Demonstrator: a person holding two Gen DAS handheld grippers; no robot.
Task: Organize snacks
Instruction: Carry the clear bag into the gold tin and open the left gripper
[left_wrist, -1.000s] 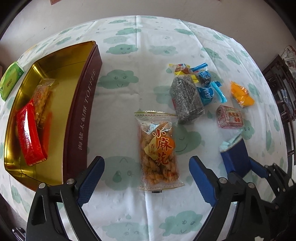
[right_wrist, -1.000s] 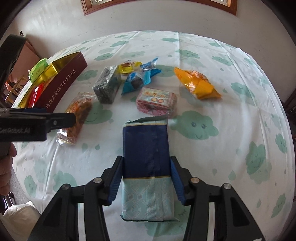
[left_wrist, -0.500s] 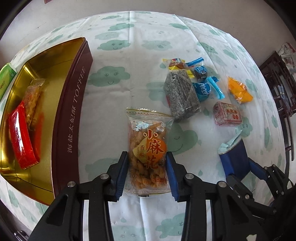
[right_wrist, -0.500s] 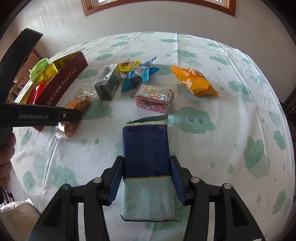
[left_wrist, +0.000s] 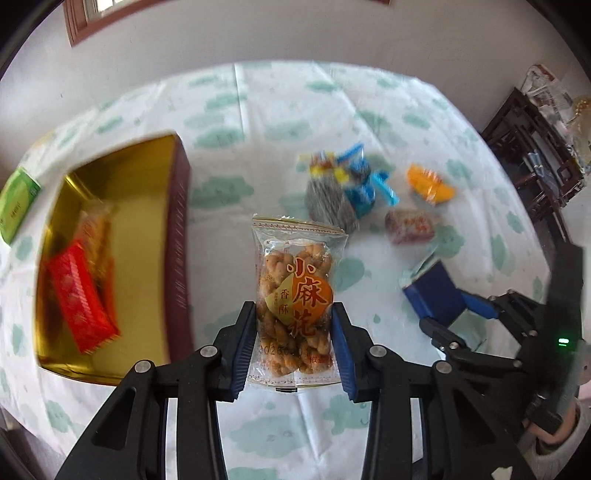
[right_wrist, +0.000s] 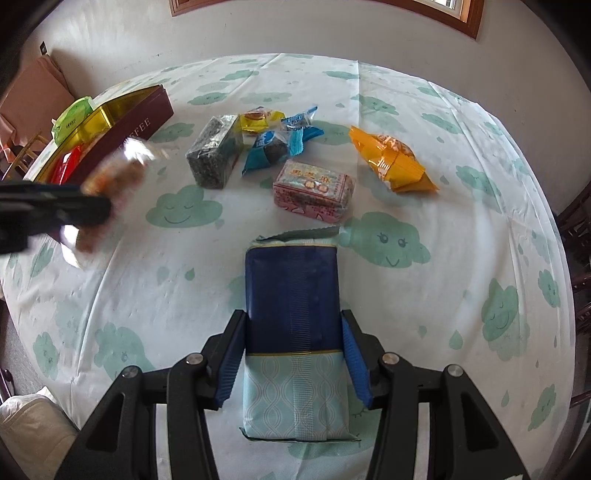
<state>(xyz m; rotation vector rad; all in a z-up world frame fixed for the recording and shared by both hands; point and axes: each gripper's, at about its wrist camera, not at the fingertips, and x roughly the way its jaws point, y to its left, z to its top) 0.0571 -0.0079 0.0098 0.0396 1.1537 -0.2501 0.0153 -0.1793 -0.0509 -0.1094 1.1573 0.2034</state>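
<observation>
While the left gripper (left_wrist: 293, 345) clamps its blue pads on the lower part of a clear packet of fried dough twists (left_wrist: 295, 295), that packet hangs clear of the cloud-print tablecloth (left_wrist: 280, 110), just to the right of the open toffee tin (left_wrist: 110, 177). Its jaws have just been closing, and the packet sits squeezed between them. To the right of the tin and nearer the table edge, the right gripper (right_wrist: 293, 354) pinches a navy and pale-blue packet (right_wrist: 291, 295), jaws pressed on both of its long sides; the packet's far end reaches toward the middle of the table, and I cannot tell whether it rests on the cloth.

Inside the tin, whose lining is gold and whose outer wall is maroon, a red packet (left_wrist: 79, 299) lies beside an orange-toned one (left_wrist: 96, 232). A green packet (right_wrist: 72, 118) sits on the tin's far left side, outside it.

Further out, right of the tin, loose snacks lie grouped on the cloth: a pink patterned packet (right_wrist: 314, 192) nearest, then a dark speckled bar (right_wrist: 214, 151), a blue-wrapped sweet (right_wrist: 273, 147) touching it, a small yellow-wrapped sweet (right_wrist: 255, 120) behind those, and an orange packet (right_wrist: 391, 158) lying apart, farthest from the tin.
</observation>
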